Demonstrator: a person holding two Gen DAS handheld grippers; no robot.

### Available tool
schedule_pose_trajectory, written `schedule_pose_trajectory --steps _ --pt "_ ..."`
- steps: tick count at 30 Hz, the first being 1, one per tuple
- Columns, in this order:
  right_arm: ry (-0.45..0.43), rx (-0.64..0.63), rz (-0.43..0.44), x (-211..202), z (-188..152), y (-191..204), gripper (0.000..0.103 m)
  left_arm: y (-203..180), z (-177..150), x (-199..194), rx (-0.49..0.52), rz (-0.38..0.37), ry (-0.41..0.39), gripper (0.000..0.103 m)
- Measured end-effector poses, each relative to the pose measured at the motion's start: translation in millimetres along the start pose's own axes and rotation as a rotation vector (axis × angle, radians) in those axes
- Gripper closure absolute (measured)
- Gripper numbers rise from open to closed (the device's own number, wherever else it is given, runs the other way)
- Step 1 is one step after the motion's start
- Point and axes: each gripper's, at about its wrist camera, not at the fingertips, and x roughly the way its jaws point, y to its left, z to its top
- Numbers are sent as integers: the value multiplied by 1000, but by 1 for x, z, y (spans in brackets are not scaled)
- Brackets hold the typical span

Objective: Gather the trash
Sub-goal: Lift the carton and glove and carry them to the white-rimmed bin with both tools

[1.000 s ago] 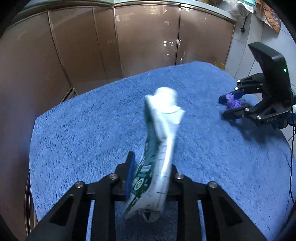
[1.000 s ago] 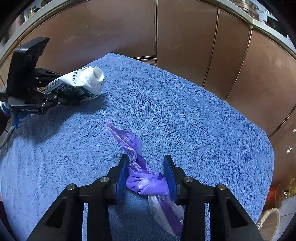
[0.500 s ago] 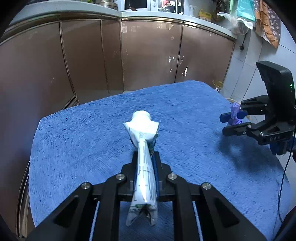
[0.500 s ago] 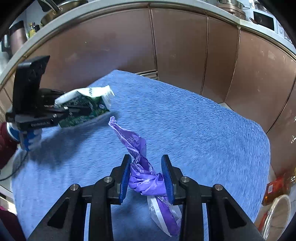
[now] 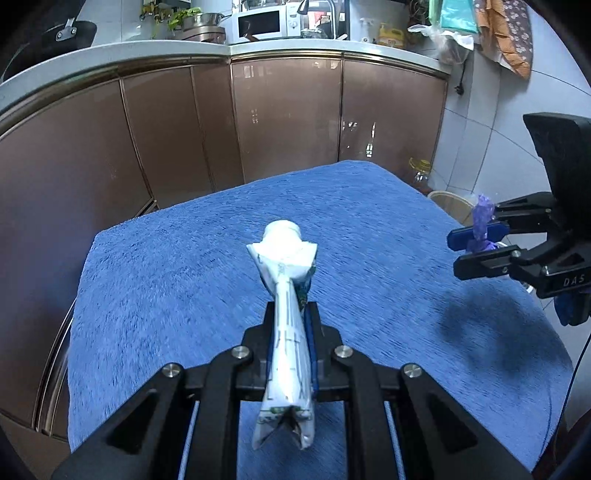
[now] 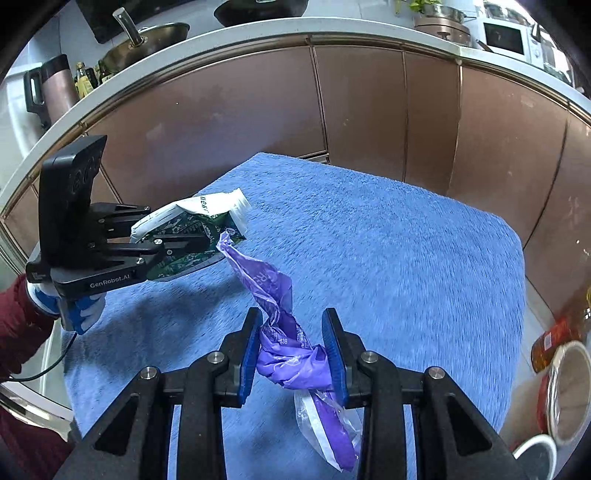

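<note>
A flattened white and green carton (image 5: 286, 314) with a round white cap is pinched edge-on in my left gripper (image 5: 291, 314), lifted above the blue towel (image 5: 166, 277). The right wrist view shows that carton (image 6: 192, 229) from the side in the left gripper (image 6: 192, 240), held by a gloved hand (image 6: 83, 310). My right gripper (image 6: 293, 336) is shut on a twisted purple plastic wrapper (image 6: 291, 354), whose tail hangs below the pads. The left wrist view has the right gripper (image 5: 469, 247) at the right edge with the purple wrapper (image 5: 482, 221) between its blue pads.
The blue towel (image 6: 369, 240) covers a table in front of brown kitchen cabinets (image 5: 284, 118). A round woven bin (image 6: 569, 387) and an orange bottle (image 6: 554, 336) stand on the floor at the right. A worktop with a microwave (image 5: 262, 24) runs behind.
Both grippers have risen off the towel with their loads. The carton, first loose and slanted between the left pads, is now squeezed flat and edge-on. The right pads closed a little on the wrapper.
</note>
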Motion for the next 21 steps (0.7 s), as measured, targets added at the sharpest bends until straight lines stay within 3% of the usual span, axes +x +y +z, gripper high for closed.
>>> schedule_pose_trajectory --steps 11,21 --pt "-31 50 -9 -31 -26 24 72 -33 -19 -36 6 -8 -26 91" --pt "-71 90 -23 -54 -40 22 72 -52 -21 -51 17 -18 -37 91"
